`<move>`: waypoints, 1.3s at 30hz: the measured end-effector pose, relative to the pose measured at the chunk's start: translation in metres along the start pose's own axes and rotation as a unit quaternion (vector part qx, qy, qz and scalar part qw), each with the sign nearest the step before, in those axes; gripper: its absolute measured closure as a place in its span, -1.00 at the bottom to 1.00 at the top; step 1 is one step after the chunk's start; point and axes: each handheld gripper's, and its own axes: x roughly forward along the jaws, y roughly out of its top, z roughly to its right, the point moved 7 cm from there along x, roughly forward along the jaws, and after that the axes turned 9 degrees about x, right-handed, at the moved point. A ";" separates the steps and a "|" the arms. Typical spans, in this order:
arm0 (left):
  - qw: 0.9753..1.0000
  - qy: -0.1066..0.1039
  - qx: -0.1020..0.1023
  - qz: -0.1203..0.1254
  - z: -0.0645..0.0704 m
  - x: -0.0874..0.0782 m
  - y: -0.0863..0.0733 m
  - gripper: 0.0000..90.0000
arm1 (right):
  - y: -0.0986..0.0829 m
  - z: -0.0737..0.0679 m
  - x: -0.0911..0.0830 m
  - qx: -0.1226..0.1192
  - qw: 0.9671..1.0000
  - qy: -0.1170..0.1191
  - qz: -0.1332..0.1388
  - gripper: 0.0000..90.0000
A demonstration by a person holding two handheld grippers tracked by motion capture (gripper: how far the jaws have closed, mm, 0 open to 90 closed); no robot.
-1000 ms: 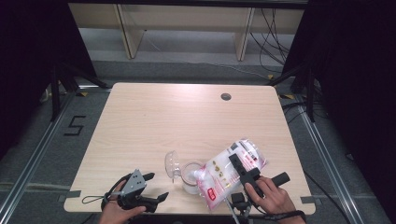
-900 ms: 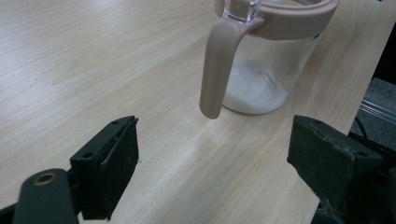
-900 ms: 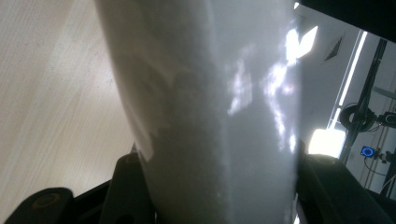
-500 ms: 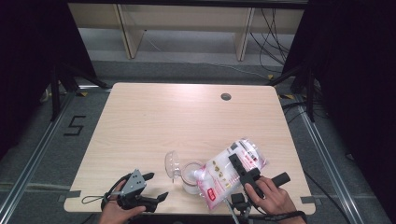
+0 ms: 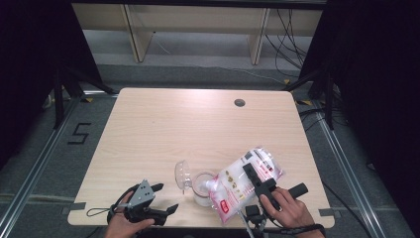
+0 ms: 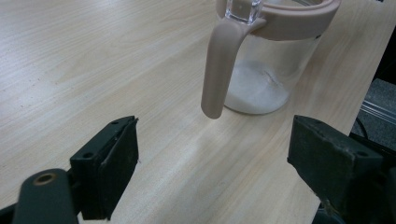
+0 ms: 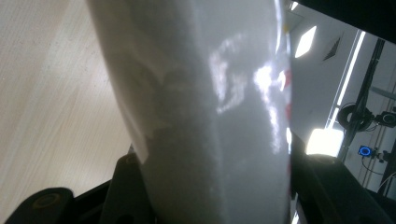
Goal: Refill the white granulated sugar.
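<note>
A clear glass jar (image 5: 202, 191) with a pink rim stands near the table's front edge, its lid (image 5: 181, 174) flipped open to the left. A layer of white powder lies in the jar (image 6: 266, 74), and a pink clasp (image 6: 217, 70) hangs down its side. My right gripper (image 5: 257, 181) is shut on a clear pouch with red print (image 5: 233, 186), which tilts with its lower corner over the jar's mouth. Up close the pouch (image 7: 210, 116) is full of white powder between the right gripper's jaws (image 7: 210, 186). My left gripper (image 5: 166, 197) rests open, left of the jar and apart from it (image 6: 212, 158).
The wooden table (image 5: 198, 124) has a round cable hole (image 5: 239, 102) at the back right. Black stands flank the table, and a shelf frame (image 5: 198, 29) stands behind it. A "5" mark (image 5: 79, 133) is on the floor at the left.
</note>
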 end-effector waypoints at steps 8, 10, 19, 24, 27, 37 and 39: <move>1.000 -0.001 -0.006 0.001 0.001 0.001 0.000 -0.65 | 0.000 0.000 0.001 -0.004 1.000 0.000 0.003 0.22; 1.000 0.000 -0.006 0.001 0.001 0.001 0.000 -0.65 | 0.000 0.001 0.001 -0.004 1.000 -0.002 0.003 0.22; 1.000 0.000 -0.010 0.003 0.001 0.001 0.000 -0.65 | -0.001 0.000 0.000 0.001 1.000 0.001 -0.001 0.23; 1.000 0.000 -0.011 0.003 0.001 0.001 0.000 -0.65 | -0.001 0.001 -0.001 0.001 1.000 -0.002 0.000 0.23; 1.000 0.001 -0.006 -0.002 0.000 0.001 -0.001 -0.65 | -0.002 0.002 -0.001 0.000 1.000 -0.003 -0.002 0.23; 1.000 -0.001 -0.006 -0.003 -0.001 0.001 -0.001 -0.65 | -0.002 0.001 0.000 0.003 1.000 -0.003 0.001 0.24; 1.000 -0.003 -0.008 0.000 0.000 0.001 -0.001 -0.65 | -0.002 0.001 0.000 0.004 1.000 -0.002 0.002 0.24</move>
